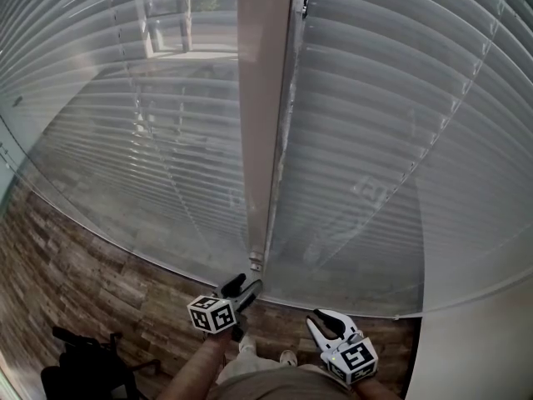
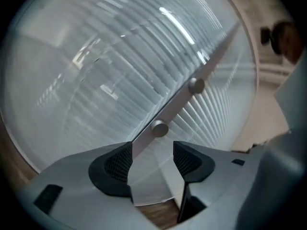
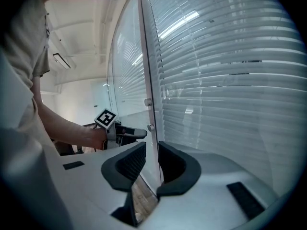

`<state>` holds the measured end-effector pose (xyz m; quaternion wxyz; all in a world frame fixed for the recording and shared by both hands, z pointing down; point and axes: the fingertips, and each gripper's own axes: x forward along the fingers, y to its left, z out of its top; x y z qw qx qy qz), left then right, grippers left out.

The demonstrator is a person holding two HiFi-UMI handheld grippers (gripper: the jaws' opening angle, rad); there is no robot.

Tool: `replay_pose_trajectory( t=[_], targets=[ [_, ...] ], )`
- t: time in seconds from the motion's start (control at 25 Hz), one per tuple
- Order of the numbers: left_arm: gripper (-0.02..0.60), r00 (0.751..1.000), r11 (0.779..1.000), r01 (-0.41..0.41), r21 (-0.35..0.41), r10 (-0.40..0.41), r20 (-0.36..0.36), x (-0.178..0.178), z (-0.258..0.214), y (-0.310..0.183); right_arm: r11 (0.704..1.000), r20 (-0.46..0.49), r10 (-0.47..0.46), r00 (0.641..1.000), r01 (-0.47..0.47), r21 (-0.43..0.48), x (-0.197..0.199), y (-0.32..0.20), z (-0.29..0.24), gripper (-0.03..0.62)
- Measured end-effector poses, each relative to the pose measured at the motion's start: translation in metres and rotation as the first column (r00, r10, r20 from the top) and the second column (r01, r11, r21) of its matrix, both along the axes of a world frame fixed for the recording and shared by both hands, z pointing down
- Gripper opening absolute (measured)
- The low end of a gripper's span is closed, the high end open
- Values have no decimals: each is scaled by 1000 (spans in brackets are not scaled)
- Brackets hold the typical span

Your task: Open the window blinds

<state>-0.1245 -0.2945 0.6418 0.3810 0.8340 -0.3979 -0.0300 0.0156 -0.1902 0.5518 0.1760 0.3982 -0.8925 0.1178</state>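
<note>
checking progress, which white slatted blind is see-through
The white slatted blind left of the pale upright post; outdoors shows through it, the right blind looks solid.

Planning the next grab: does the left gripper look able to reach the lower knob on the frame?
Probably yes: the left gripper is open and the lower knob sits just ahead, nothing between.

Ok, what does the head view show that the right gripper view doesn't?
Only the head view: the shoes and the cube on the right gripper. Only the right gripper view: a sleeve and the ceiling. Both: the blinds, the frame and the left gripper, open.
</note>
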Motion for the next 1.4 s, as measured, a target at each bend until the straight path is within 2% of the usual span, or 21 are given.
replay_pose_trajectory(
  t=[0.04, 0.12, 0.16, 0.24, 0.32, 0.4, 0.52, 0.68, 0.76, 1.0, 1.4],
  targets=[
    [262, 992, 999, -15, 52, 8, 124, 2, -2, -1, 1000, 2, 0, 1000, 0, 0, 0, 0, 0, 83],
    [261, 942, 990, -38, 133, -8, 335, 5, -6, -5, 1000, 5, 1, 1000, -1, 1, -1, 0, 0, 83],
    [262, 909, 986, -41, 163, -31, 415, 6, -7, -8, 1000, 7, 2, 1000, -2, 1, 0, 0, 0, 83],
    [261, 850, 978, -33, 206, -81, 521, 5, -9, -15, 1000, 11, 3, 1000, -3, -2, 0, 0, 0, 83],
    [261, 805, 973, -23, 230, -118, 582, 3, -9, -19, 1000, 13, 5, 1000, -5, -2, 0, 1, -1, 83],
    [259, 771, 969, -19, 245, -142, 621, 2, -8, -21, 1000, 13, 9, 1000, -9, 2, 1, 1, -1, 83],
    [244, 734, 963, -35, 266, -156, 661, 4, -11, -23, 1000, 12, 20, 1000, -20, 4, 5, 1, 0, 83],
    [179, 691, 948, -84, 307, -167, 703, 11, -21, -26, 1000, 10, 24, 1000, -24, -1, 8, 2, 1, 83],
    [161, 683, 946, -88, 312, -171, 710, 14, -22, -27, 1000, 12, 30, 999, -30, 3, 9, 1, 1, 83],
    [149, 682, 953, -53, 298, -184, 707, 14, -21, -27, 999, 8, 38, 999, -39, 12, 10, -4, -4, 83],
    [137, 742, 966, -9, 259, -167, 649, 14, -20, -26, 1000, 9, 26, 1000, -26, 2, 9, -2, -1, 83]
  ],
)
